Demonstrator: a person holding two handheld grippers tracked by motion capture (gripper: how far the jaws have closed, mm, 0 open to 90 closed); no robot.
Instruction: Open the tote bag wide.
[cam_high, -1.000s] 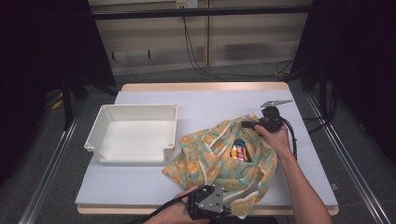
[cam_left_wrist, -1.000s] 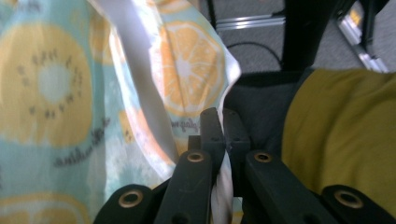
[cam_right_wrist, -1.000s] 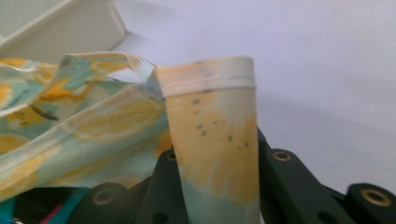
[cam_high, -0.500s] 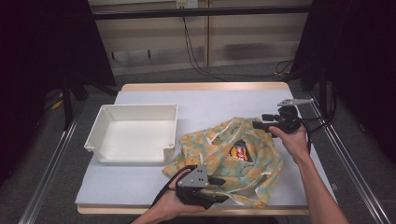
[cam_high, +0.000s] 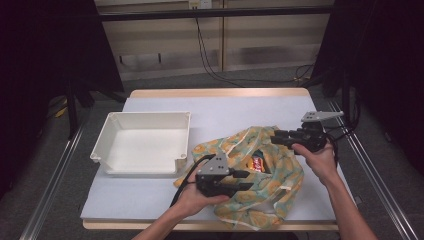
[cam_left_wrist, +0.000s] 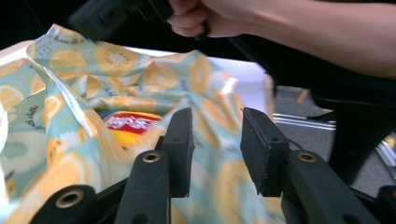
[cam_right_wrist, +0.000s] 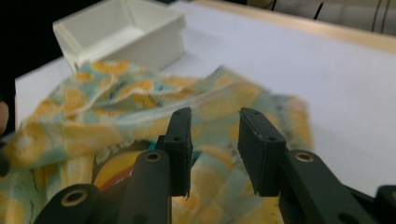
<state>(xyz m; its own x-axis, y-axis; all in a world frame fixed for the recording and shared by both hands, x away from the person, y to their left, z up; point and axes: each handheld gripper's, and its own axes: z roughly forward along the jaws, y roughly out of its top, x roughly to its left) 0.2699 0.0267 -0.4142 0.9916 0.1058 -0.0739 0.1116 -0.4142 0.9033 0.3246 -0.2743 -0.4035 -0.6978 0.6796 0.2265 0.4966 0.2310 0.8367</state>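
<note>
A cloth bag (cam_high: 282, 172) with a yellow citrus print lies crumpled on the white table, right of centre. Its mouth gapes, and a red and yellow chip packet (cam_high: 257, 163) shows inside. My left gripper (cam_high: 248, 181) hovers over the bag's near left part, open with nothing between the fingers. In the left gripper view the chip packet (cam_left_wrist: 130, 123) lies just left of the open left gripper (cam_left_wrist: 215, 142). My right gripper (cam_high: 274, 138) is at the bag's far right rim, open and empty. In the right gripper view the right gripper (cam_right_wrist: 214, 140) hangs over the cloth (cam_right_wrist: 140, 98).
A white rectangular tray (cam_high: 142, 116), holding nothing, stands on the left half of the table (cam_high: 240, 107), close to the bag's left edge; the same tray (cam_right_wrist: 121, 32) sits beyond the cloth in the right gripper view. Metal rails run along both table sides.
The left gripper has moved from the table's near edge forward over the bag. The right gripper shifted right and slightly nearer. The bag now lies wider open.
</note>
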